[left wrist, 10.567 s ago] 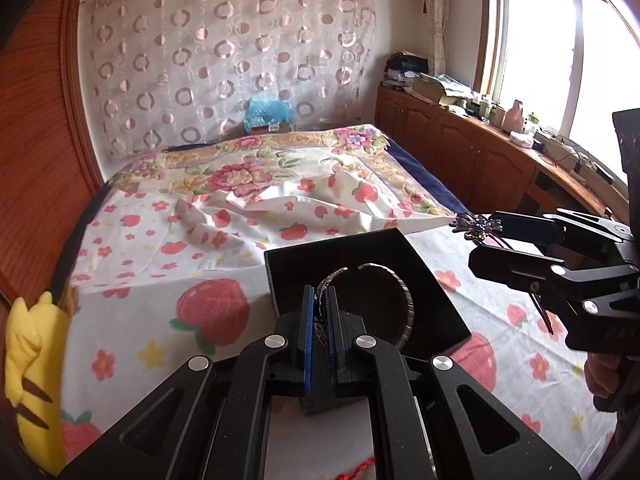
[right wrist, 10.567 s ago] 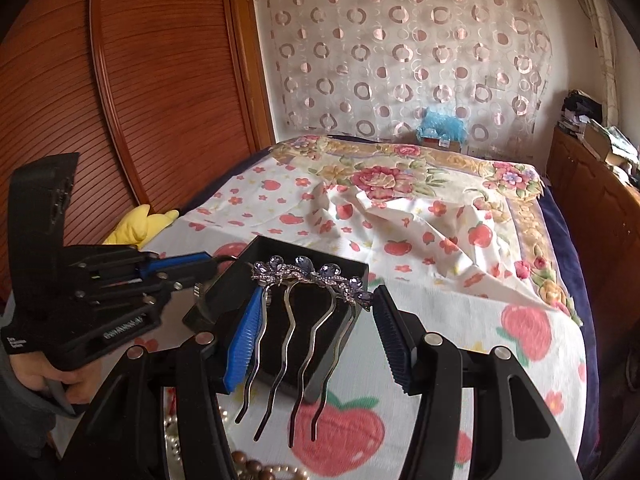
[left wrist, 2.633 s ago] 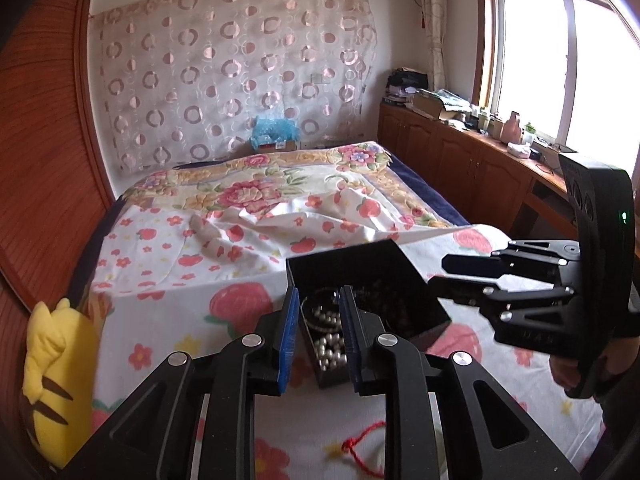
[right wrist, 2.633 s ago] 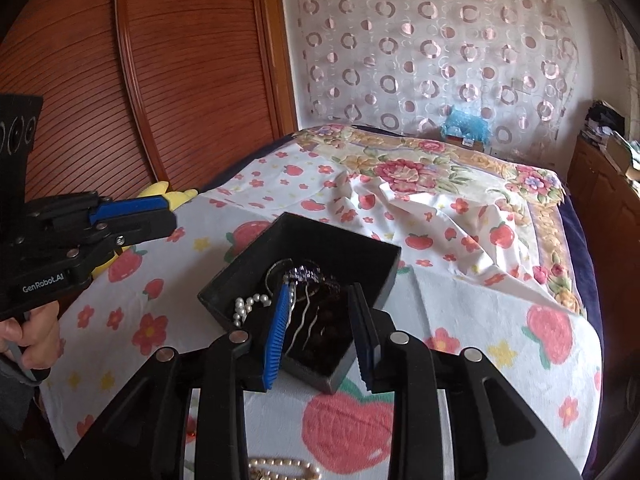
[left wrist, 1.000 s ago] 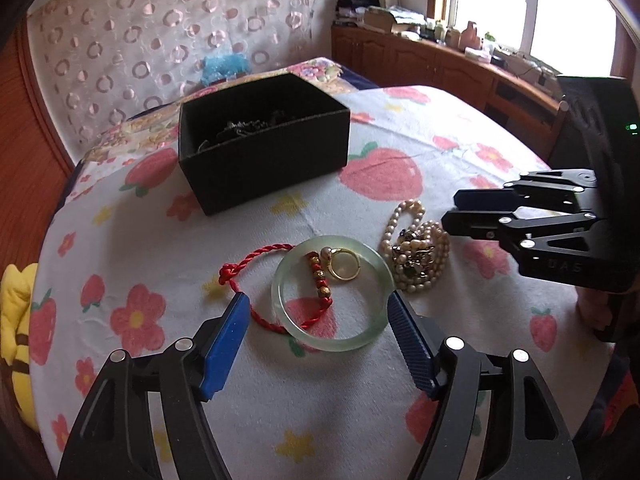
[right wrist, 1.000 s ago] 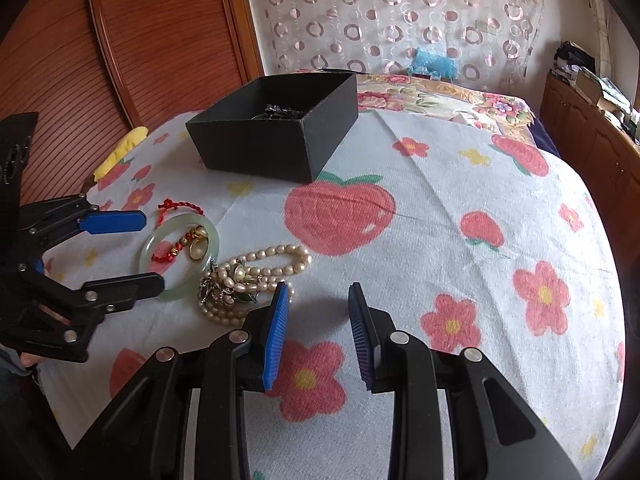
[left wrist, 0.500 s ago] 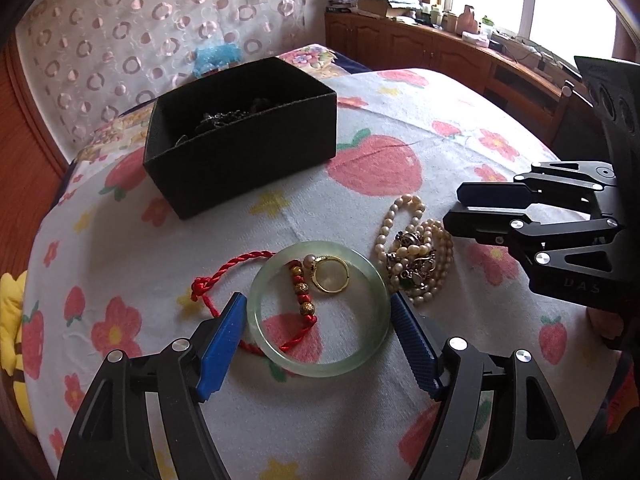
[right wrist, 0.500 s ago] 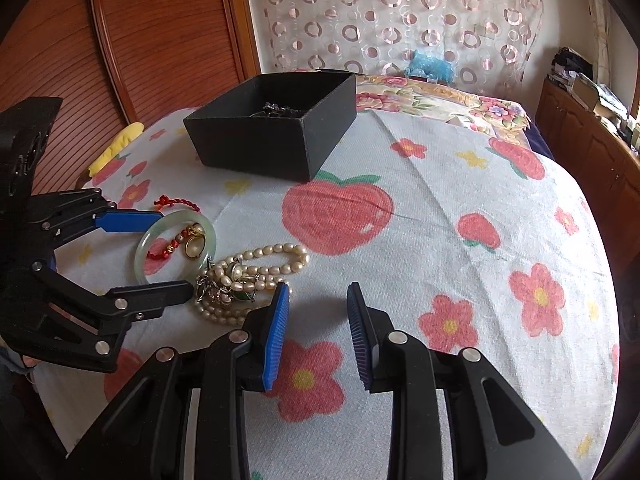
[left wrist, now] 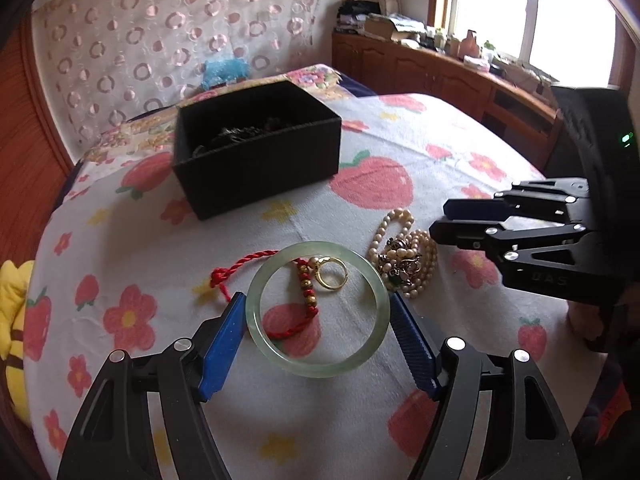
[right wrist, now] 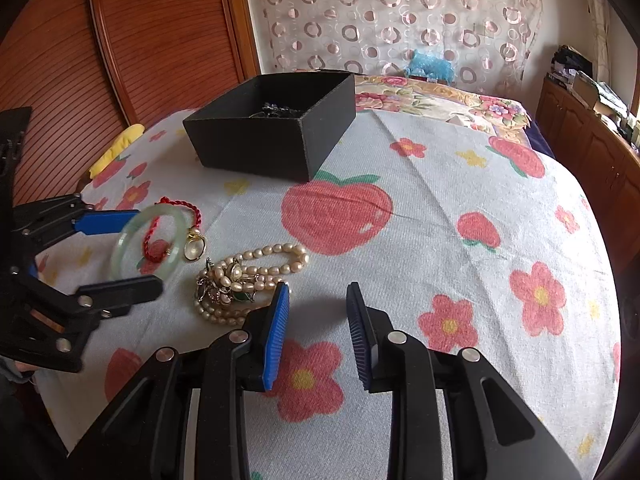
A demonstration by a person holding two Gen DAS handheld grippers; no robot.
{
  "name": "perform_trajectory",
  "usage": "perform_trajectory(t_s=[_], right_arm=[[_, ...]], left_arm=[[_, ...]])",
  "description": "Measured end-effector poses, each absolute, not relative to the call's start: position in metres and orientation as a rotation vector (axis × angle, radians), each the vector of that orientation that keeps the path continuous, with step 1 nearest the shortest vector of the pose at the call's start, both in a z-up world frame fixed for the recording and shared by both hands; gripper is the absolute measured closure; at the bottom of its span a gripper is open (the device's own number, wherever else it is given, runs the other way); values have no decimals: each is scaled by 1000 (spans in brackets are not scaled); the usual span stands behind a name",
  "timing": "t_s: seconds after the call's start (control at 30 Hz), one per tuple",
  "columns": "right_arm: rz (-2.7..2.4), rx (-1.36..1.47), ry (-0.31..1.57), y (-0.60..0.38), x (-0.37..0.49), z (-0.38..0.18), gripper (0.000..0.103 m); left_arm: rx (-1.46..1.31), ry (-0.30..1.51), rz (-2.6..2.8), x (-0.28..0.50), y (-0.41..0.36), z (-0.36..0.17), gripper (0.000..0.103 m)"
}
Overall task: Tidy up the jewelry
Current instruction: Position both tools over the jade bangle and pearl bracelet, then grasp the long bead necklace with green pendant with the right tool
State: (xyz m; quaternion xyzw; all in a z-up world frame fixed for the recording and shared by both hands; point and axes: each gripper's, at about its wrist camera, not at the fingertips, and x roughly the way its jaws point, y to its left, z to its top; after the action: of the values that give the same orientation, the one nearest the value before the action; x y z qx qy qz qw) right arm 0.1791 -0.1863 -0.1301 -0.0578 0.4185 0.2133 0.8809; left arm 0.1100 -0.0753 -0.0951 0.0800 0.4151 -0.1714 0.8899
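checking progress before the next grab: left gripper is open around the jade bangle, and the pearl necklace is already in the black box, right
Not quite. The pearl necklace is not in the black box; it lies on the bedspread beside the jade bangle, as the left wrist view shows. The left gripper is indeed open around the bangle.

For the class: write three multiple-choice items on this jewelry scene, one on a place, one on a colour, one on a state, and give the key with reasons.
1. Where does the gold ring lie?
A. inside the jade bangle
B. in the black box
C. on the pearl necklace

2. What colour is the cord running under the bangle?
A. blue
B. red
C. white

3. How is the left tool set?
A. shut on the ring
B. open, fingers on either side of the bangle
C. shut on the box

Key: A, the ring sits within the bangle's circle; B, the twisted cord is red; B, both blue pads flank the bangle.
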Motion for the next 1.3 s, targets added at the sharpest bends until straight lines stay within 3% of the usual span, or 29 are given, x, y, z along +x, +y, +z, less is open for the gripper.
perform_trajectory(t_s=[0.33, 0.53, 0.7, 0.87, 1.3], right_arm=[[464, -123, 851, -176, 187, -119, 72], [483, -172, 907, -161, 207, -124, 80], [483, -246, 912, -149, 211, -127, 81], [497, -316, 898, -141, 206, -128, 96], [499, -278, 821, -152, 196, -93, 97]], left_arm=[[137, 801, -352, 93, -65, -76, 34], [125, 789, -343, 92, -60, -73, 34], [115, 786, -335, 92, -55, -71, 34], [106, 784, -334, 91, -54, -70, 34], [102, 774, -330, 90, -52, -67, 34]])
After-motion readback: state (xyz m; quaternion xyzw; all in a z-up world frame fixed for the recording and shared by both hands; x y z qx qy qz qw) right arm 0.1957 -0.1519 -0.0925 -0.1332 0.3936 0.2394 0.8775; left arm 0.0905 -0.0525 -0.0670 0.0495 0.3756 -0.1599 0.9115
